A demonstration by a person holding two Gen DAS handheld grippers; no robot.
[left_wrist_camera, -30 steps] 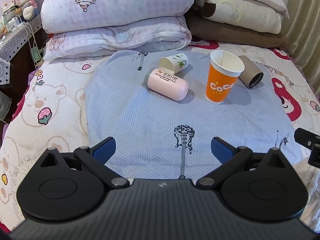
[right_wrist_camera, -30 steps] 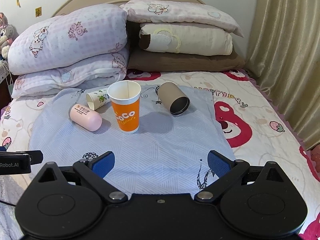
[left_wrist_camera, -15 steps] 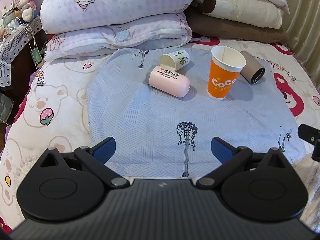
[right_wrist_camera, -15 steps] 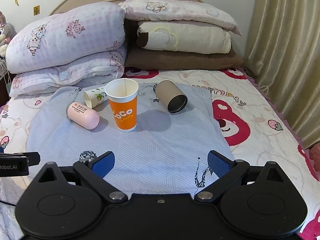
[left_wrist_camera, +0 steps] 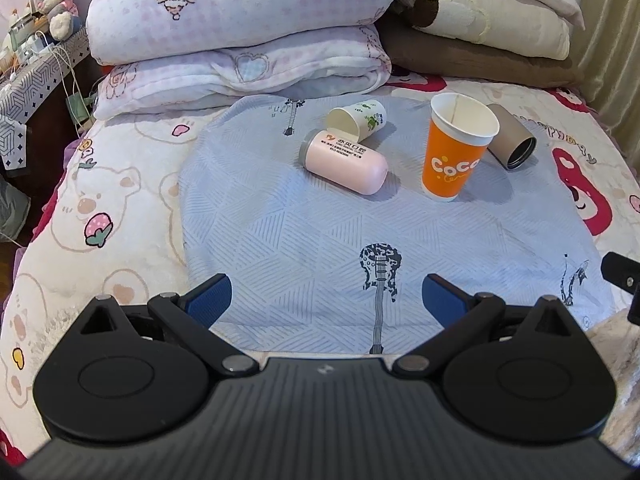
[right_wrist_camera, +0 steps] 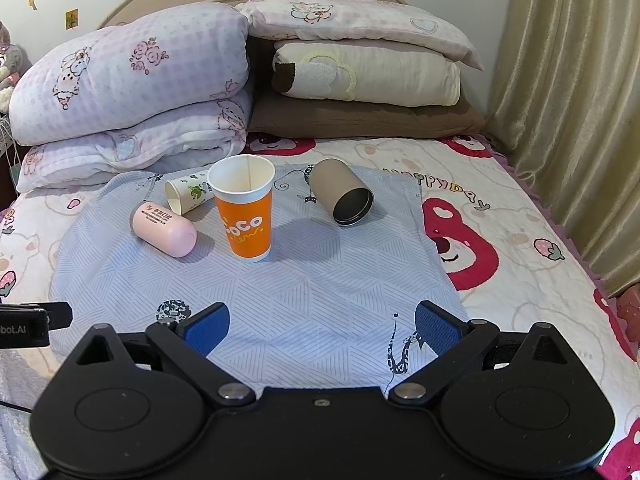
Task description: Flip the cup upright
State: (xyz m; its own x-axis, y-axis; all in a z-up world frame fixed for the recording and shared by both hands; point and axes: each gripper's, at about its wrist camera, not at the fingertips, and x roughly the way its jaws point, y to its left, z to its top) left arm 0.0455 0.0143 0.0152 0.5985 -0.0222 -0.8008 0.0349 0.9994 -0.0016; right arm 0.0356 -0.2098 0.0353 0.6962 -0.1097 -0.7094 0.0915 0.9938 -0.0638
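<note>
An orange "Coco" paper cup (left_wrist_camera: 456, 148) (right_wrist_camera: 246, 210) stands upright on a grey-blue cloth (left_wrist_camera: 320, 240) (right_wrist_camera: 320, 288) on the bed. A pink cup (left_wrist_camera: 344, 161) (right_wrist_camera: 163, 230) lies on its side to its left. A small white cup (left_wrist_camera: 358, 118) (right_wrist_camera: 188, 196) lies on its side behind the pink one. A brown cup (left_wrist_camera: 512, 136) (right_wrist_camera: 342, 197) lies on its side to the right. My left gripper (left_wrist_camera: 326, 298) is open and empty, well short of the cups. My right gripper (right_wrist_camera: 322, 326) is open and empty too.
Folded quilts and pillows (left_wrist_camera: 240, 28) (right_wrist_camera: 360, 68) are stacked at the head of the bed behind the cups. A curtain (right_wrist_camera: 568, 100) hangs on the right. A bedside stand with cables and a plush toy (left_wrist_camera: 36, 60) is at the left.
Both grippers have drawn slightly back and lifted, so the cups sit a little farther away in both views. The cups have not moved.
</note>
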